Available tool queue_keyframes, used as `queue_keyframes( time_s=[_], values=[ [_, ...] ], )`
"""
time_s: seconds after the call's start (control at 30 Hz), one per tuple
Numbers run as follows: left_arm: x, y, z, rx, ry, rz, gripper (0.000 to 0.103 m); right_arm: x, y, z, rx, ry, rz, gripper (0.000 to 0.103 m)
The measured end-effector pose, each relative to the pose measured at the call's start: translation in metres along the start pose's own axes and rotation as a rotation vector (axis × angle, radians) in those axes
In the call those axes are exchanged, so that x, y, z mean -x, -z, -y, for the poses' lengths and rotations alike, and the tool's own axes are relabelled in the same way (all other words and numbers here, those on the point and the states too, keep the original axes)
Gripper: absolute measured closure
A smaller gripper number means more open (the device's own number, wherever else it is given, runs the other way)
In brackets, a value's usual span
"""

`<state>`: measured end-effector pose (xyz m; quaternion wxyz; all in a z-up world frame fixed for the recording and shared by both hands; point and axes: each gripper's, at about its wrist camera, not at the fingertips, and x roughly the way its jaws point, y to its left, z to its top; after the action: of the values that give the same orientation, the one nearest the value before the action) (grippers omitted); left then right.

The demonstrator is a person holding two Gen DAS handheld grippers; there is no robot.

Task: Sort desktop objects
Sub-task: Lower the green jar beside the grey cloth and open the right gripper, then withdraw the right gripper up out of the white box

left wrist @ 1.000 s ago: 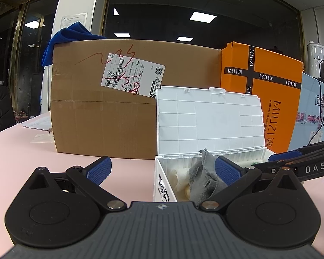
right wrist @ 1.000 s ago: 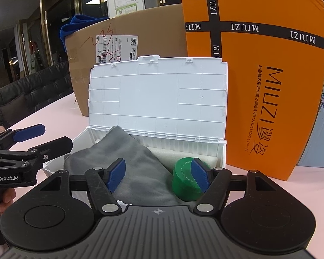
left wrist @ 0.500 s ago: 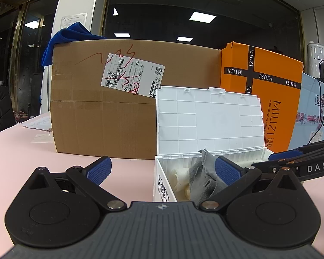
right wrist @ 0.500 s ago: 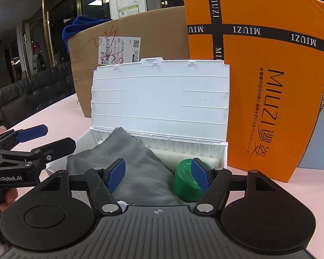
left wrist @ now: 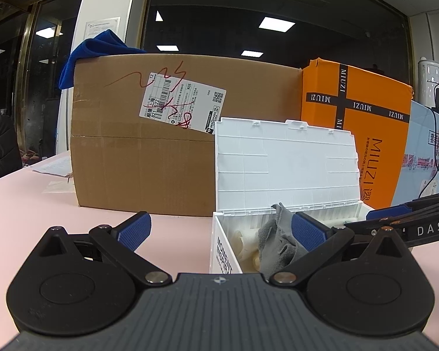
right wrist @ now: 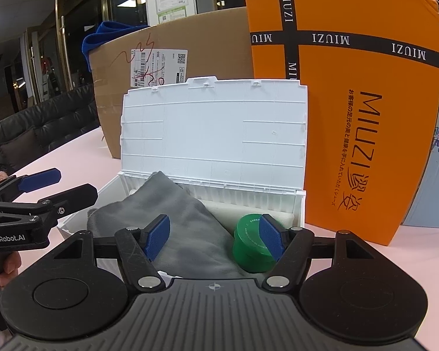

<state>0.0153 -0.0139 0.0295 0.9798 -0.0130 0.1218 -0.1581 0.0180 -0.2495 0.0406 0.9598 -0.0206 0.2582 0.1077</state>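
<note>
Compared with a second ago, the right wrist view sits a little higher and further back: more of the white box (right wrist: 300, 204) interior shows, and the raised lid (right wrist: 213, 134) fills less of the frame. The left wrist view is practically unchanged.

The right gripper (right wrist: 215, 238) hangs over the near edge of the box, its blue pads spread wide and clamped on nothing. Between them, inside the box, lie the grey cloth (right wrist: 178, 219) on the left and the green round container (right wrist: 250, 245) toward the right end; the right pad covers part of the container, so whether they touch cannot be told.

The left gripper (left wrist: 219, 231) is likewise spread apart and empty, low over the pink tabletop (left wrist: 23, 204) by the left end of the box. From there only a crumpled fold of the cloth and some pale shapes in the box are visible; what those shapes are is unclear.

The box stands toward the back of the tabletop, just in front of the cardboard carton (left wrist: 131, 152) and the orange MIUZI package (right wrist: 351, 117). A blue cloth (left wrist: 87, 52) drapes the carton's top left corner. A hand (right wrist: 7, 266) on the left gripper's handle is cut off at the frame edge.
</note>
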Motion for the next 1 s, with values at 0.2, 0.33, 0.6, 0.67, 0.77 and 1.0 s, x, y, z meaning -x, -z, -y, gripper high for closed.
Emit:
queue_keyframes(
  time_s=[0.2,0.33,0.6,0.67,0.77,1.0],
  values=[
    [-0.001,0.000,0.000,-0.002,0.002,-0.004,0.000,0.000,0.000,0.000,0.000,-0.003,0.003,0.037],
    [0.000,0.001,0.000,-0.002,0.000,-0.005,0.000,0.002,0.001,0.001,-0.006,-0.005,0.014,0.037],
    [0.002,0.002,-0.005,0.014,-0.012,0.003,0.000,0.011,0.000,0.010,-0.039,-0.002,0.079,0.034],
    [0.003,0.002,-0.005,0.014,-0.014,0.007,0.000,0.012,0.001,0.011,-0.047,-0.001,0.091,0.033],
    [0.005,0.003,-0.003,0.008,-0.013,0.014,0.000,0.013,0.001,0.013,-0.056,-0.004,0.107,0.033],
    [0.005,0.005,-0.004,0.005,-0.006,0.011,0.000,0.012,0.002,0.021,-0.091,-0.021,0.158,0.031]
  ],
)
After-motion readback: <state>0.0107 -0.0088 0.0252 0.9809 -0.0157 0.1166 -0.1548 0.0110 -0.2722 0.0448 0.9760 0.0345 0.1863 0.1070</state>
